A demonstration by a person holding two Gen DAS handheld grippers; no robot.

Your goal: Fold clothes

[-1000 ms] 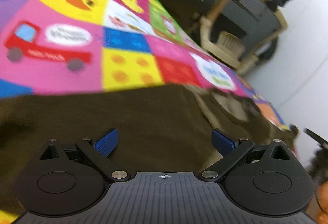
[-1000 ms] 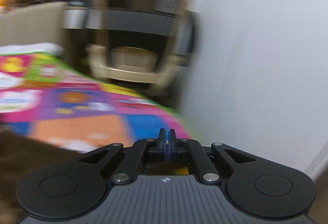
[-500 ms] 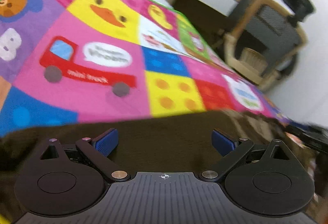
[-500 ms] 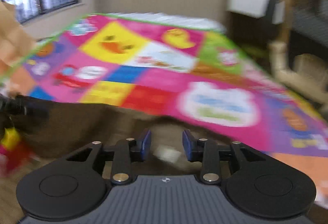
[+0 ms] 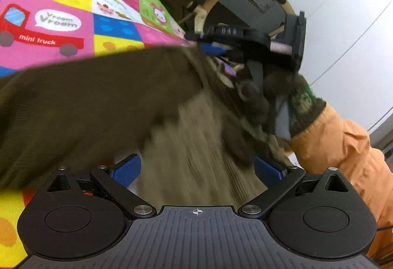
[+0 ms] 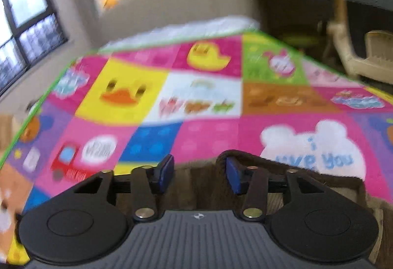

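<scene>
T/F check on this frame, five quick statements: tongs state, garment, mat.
1. The left tongs are shut on the brown garment. False: they stand wide open, with cloth between the blue pads.
2. The right tongs are open. True.
3. The garment lies on a colourful play mat. True.
4. The mat shows a blue truck. False: the truck is red.
5. The left view shows the right tongs at the garment's far edge. True.
</scene>
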